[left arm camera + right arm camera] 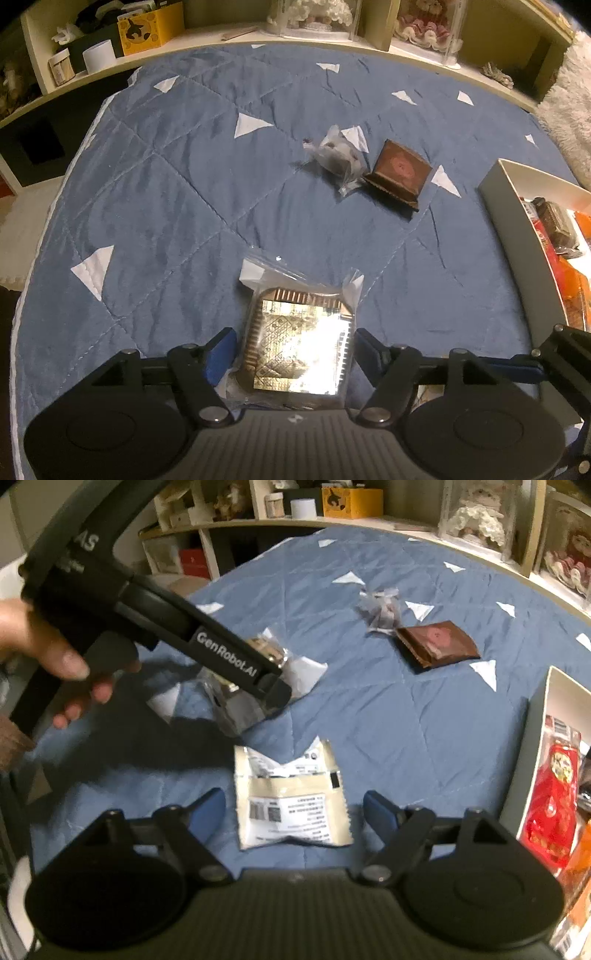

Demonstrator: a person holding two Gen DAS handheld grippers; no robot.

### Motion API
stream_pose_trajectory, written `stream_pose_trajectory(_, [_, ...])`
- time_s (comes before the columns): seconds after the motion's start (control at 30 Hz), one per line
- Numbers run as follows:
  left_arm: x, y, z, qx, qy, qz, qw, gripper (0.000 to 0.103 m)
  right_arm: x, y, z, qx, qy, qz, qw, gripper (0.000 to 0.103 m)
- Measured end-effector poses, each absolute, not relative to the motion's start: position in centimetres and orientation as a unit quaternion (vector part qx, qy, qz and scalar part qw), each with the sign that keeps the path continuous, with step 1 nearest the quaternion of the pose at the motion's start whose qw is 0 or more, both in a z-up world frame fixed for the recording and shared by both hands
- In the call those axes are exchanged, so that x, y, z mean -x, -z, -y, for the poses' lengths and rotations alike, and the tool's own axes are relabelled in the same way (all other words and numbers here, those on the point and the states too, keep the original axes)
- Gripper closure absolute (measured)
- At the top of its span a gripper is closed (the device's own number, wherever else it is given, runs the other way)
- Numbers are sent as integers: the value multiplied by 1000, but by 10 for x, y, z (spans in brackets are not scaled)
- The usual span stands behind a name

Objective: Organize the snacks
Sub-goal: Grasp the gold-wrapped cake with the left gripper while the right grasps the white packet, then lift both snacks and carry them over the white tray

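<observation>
From the left wrist, your left gripper (293, 354) straddles the gold snack (297, 350) in its clear wrapper on the quilt (166, 192); the pads (221, 354) sit just beside its edges, not visibly pressing, so treat it as released. Centre it, then close on the tray's rigid sides, not the loose film.

From the right wrist, your right gripper (293, 812) is wide open over the cream packet (291, 805). Lower squarely before closing. The box (539, 716) waits to your right.
</observation>
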State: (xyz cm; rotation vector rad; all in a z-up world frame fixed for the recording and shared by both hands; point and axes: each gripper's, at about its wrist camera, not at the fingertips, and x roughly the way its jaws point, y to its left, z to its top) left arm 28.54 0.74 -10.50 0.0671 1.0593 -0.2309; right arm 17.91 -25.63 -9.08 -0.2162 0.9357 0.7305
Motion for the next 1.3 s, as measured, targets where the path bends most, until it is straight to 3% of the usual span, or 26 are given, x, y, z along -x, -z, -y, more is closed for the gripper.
stream_pose_trajectory(0.07, [-287,107,-7,-29,108,-504,856,31,-182,92,255,96,-347,-438,824,18])
stream_pose_trajectory(0.4, [-288,110,-6,-5,93,-491,866,35,-184,98,253,87,-334,-440,829,51])
stream_pose_trajectory(0.5, [-284,105,-8,6,95,-487,869,36,-178,93,256,79,-323,-435,837,55])
stream_pose_trajectory(1.3, [-224,23,8,57,167,-381,907,37,-165,28,321,-18,-246,-366,897,57])
